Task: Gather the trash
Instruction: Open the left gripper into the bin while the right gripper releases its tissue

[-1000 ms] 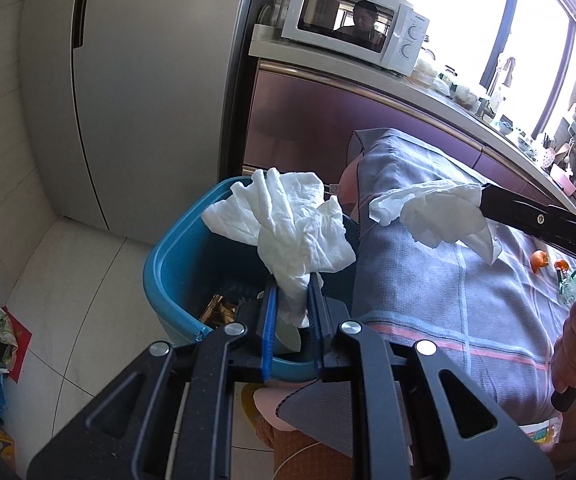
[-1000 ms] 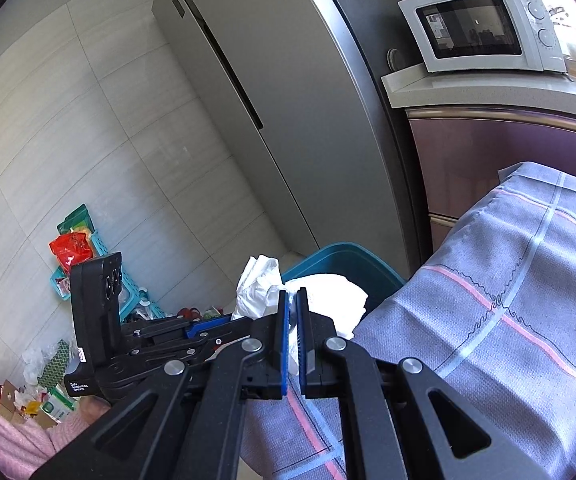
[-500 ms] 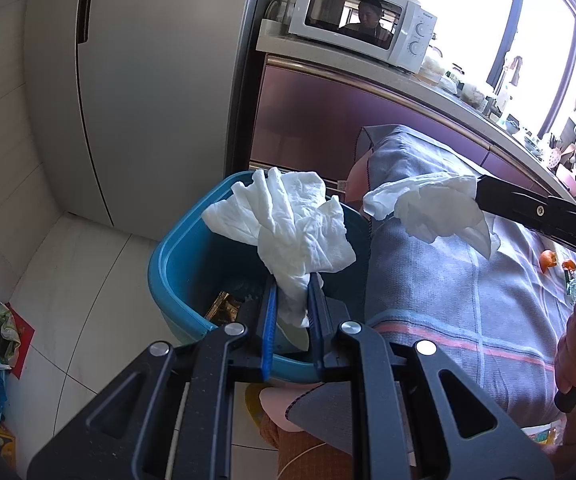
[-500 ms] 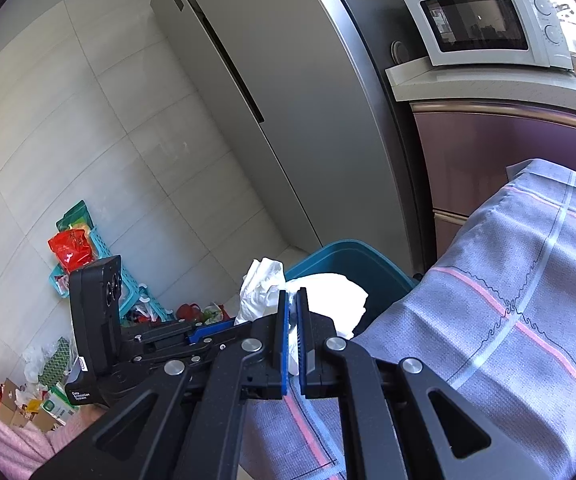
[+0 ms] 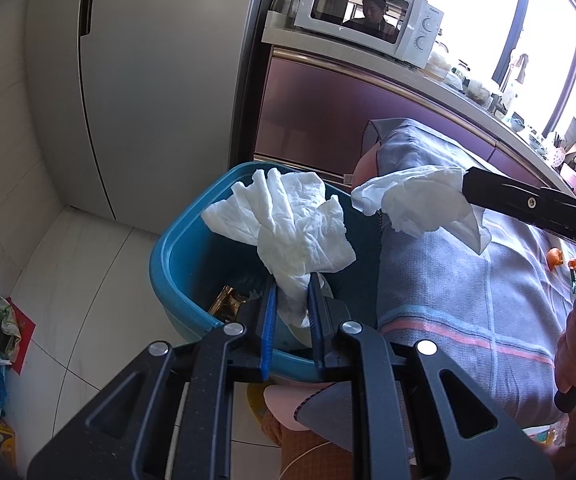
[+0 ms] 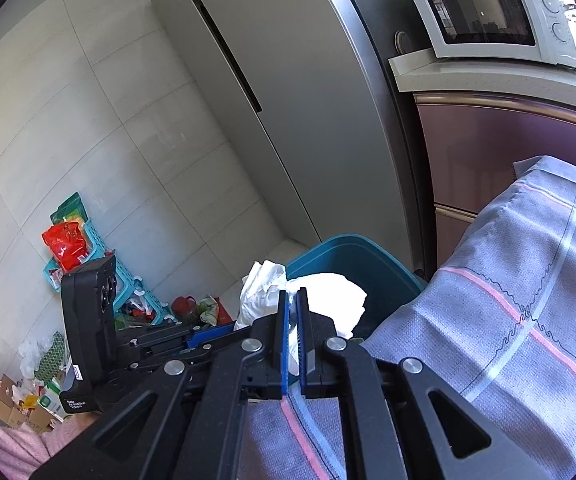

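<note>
My left gripper [image 5: 292,284] is shut on a crumpled white tissue [image 5: 288,228] and holds it over the blue bin [image 5: 167,272]. My right gripper [image 6: 292,296] is shut on a second white tissue [image 6: 332,300], which hangs above the table's edge beside the bin [image 6: 352,252]. In the left wrist view the right gripper's black fingers [image 5: 520,200] come in from the right with that tissue [image 5: 420,204] pinched at their tip. Some gold-coloured trash [image 5: 227,304] lies inside the bin.
A grey checked tablecloth [image 5: 468,280] covers the table right of the bin. A fridge [image 5: 159,80] stands behind, and a microwave [image 5: 368,12] sits on a counter. Bags and a basket [image 6: 87,248] clutter the floor at left. Orange peel [image 5: 554,258] lies on the table.
The right gripper has carried its tissue a little leftward, closer to the bin. The left gripper and its tissue stay over the bin.
</note>
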